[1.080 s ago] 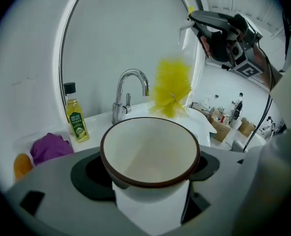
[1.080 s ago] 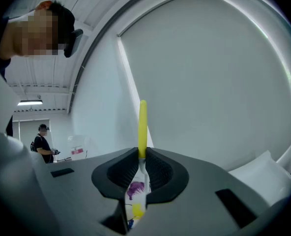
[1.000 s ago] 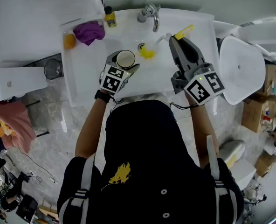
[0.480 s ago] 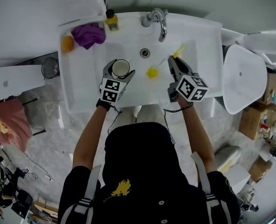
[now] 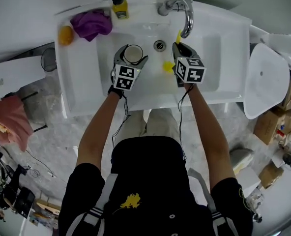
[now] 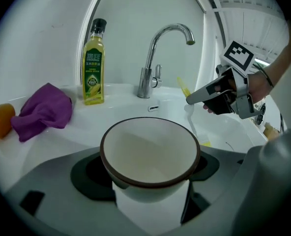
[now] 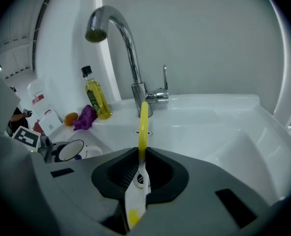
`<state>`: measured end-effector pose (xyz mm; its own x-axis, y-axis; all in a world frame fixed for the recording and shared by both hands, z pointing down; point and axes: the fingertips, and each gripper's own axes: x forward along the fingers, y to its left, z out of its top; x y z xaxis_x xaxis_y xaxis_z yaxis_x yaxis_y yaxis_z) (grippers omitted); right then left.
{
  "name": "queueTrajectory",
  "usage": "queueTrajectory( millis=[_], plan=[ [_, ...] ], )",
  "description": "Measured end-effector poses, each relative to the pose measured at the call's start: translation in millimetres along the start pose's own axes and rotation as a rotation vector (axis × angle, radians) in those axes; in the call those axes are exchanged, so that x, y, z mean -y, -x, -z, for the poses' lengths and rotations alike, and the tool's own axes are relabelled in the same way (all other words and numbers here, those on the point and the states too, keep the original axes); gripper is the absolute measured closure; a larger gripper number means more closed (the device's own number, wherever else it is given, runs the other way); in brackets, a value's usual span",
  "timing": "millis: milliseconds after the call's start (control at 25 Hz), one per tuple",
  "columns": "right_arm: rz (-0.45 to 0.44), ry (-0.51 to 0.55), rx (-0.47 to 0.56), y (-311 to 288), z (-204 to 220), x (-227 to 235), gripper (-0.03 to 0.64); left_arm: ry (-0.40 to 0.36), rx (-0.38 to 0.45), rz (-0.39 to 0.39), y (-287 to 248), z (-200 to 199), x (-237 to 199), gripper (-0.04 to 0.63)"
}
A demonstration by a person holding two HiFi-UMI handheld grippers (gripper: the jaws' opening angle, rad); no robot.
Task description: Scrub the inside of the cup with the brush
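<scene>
Head view over a white sink (image 5: pixel 219 58): nearer than the faucet (image 5: pixel 184 11) and to its left, the left gripper (image 5: pixel 131 56) has its jaws clasped around a cream cup (image 6: pixel 150 151), mouth up. Directly before the faucet, the right gripper (image 5: pixel 181 47) pinches a yellow brush (image 7: pixel 143 124), jaws clenched on its handle. Left of the faucet stands an oil bottle (image 5: pixel 120 8).

cup (image 5: pixel 132 53) L of brush (image 5: pixel 168 66), both over sink (image 5: pixel 219 48).
</scene>
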<state>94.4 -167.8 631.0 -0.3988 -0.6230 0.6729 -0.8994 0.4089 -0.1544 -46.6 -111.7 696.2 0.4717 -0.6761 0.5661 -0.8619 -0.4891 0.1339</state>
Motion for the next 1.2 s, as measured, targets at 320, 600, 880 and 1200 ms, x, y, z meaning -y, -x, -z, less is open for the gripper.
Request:
queueTrajectory(
  millis=[320,600,880,1200],
  plan=[
    [0.046,0.070,-0.097,-57,42,20,0.549,0.013,-0.026,-0.013,-42,32,-1,0.173],
    [0.062,0.089,-0.104,-71,52,27,0.549,0.024,-0.029,-0.033,-59,49,3,0.172],
    [0.059,0.105,-0.082,-75,56,27,0.548,-0.026,-0.010,-0.059,-65,49,4,0.172],
    [0.012,0.070,-0.139,-51,75,26,0.506,-0.025,-0.122,-0.012,-58,66,13,0.172]
  ],
)
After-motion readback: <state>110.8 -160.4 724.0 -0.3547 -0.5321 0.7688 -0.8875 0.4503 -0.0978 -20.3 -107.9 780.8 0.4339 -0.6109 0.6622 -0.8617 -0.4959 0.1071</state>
